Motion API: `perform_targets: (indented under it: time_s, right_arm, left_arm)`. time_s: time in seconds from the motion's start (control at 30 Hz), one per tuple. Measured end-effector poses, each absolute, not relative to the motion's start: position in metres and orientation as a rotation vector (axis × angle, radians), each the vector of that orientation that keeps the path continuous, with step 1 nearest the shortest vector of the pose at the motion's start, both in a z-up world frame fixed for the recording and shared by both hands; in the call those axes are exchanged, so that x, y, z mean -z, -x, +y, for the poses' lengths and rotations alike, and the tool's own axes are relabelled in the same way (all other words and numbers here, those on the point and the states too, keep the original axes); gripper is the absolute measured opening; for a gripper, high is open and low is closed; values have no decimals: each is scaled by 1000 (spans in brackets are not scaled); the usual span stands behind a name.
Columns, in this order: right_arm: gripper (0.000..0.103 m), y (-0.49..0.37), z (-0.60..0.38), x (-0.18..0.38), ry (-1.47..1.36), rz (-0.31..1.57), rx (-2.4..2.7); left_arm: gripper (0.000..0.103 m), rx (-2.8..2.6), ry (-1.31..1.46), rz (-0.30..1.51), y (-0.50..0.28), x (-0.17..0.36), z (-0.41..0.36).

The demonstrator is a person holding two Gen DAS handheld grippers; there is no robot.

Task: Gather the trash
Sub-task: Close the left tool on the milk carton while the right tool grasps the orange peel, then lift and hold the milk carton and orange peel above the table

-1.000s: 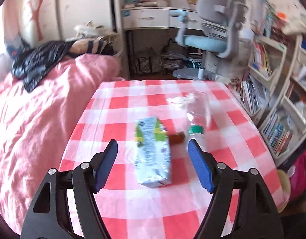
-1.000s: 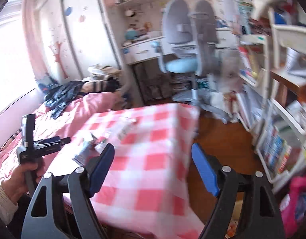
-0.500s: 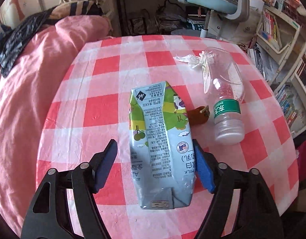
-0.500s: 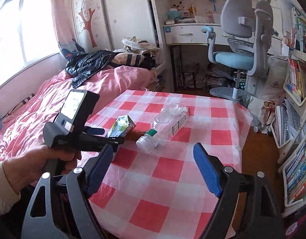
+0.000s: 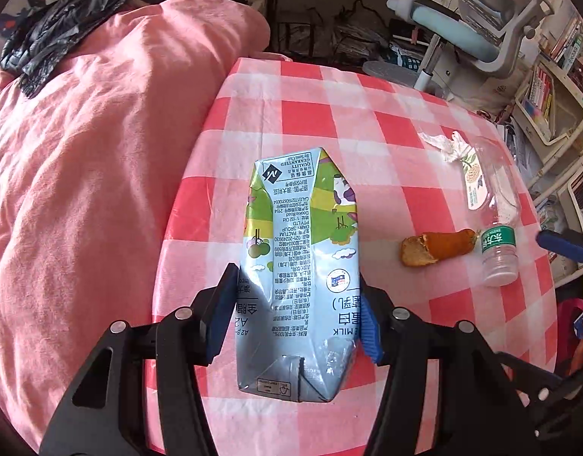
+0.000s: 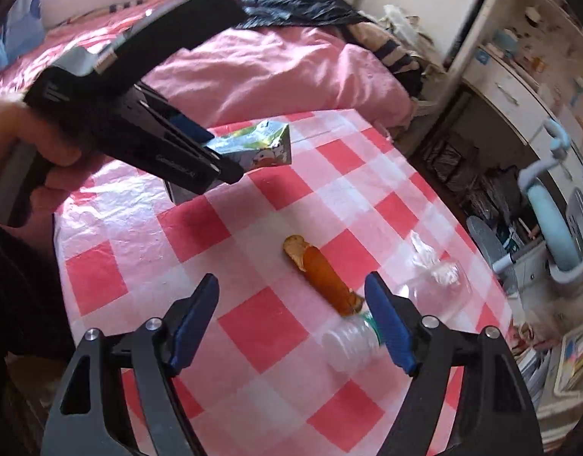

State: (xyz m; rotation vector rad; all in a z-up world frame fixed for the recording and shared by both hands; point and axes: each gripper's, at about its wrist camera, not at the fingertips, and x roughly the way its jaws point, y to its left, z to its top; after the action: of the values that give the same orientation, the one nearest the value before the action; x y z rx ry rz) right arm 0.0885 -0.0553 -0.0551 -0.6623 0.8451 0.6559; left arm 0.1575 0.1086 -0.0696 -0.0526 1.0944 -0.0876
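A light-blue and green milk carton (image 5: 299, 266) lies flat on the red-checked table (image 5: 310, 114). My left gripper (image 5: 295, 285) straddles its near half; its jaws are closing, and the blue pads sit against both long sides. From the right wrist view the carton (image 6: 261, 148) sticks out of the left gripper (image 6: 215, 155). My right gripper (image 6: 291, 292) hangs open over the table, its jaws closing, with nothing pressed between them. A clear plastic bottle (image 6: 348, 342) lies beside its right finger. An orange food scrap (image 6: 322, 273) and a crumpled tissue (image 6: 436, 266) lie just beyond.
A pink bed (image 5: 82, 171) runs along the table's left side with a black garment (image 5: 44, 26) on it. A desk chair (image 5: 481, 19) and bookshelves (image 5: 550, 95) stand past the far right edge. A hand (image 6: 25, 144) holds the left gripper.
My left gripper dropped forward onto the carton and its jaws narrowed around it. My right gripper rolled and swung in over the table, down to the bottle and the food scrap.
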Motion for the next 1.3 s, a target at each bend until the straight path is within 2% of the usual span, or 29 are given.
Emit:
perform_targets:
  time_s: [0.03,0.17,0.27,0.3,0.33,0.4,0.53,0.7,0.83,1.07,1.3]
  right_arm:
    - [67,-101,-44,64,704,887,-666]
    - [64,-135,-28,101,842,1020,-664]
    - [60,-156,-35,110,806,1101,-676]
    - [54,-162,-39,110,772,1128,-667]
    - [42,-165,-42,110,738,1140,-680]
    - [27,-169,-49,109,649,1164,-693]
    - [17,-158,-61,96,474,1109,-707]
    - [17,-110,-95,47,85,939,-796]
    - [17,-72,-138,32,-158,855,-772]
    - [17,-59,-196,18,-380,771,-654]
    - [17,-48,-222,14,-438,719,-602]
  left_arm:
    - [54,85,41,1102,-159,71,109]
    - [54,97,25,1117,-161,77,111]
    - [54,95,-15,1122,-161,80,106]
    - [54,94,-34,1121,-162,81,102]
    - [54,95,-51,1122,-163,83,99]
    - [53,99,-66,1127,-165,86,95]
    - [53,127,-64,1104,-163,82,88]
    - [52,122,-29,1036,-152,62,87]
    - [52,140,25,977,-139,47,84]
    - [52,216,65,871,-112,23,54]
    - [52,309,39,783,-81,10,24]
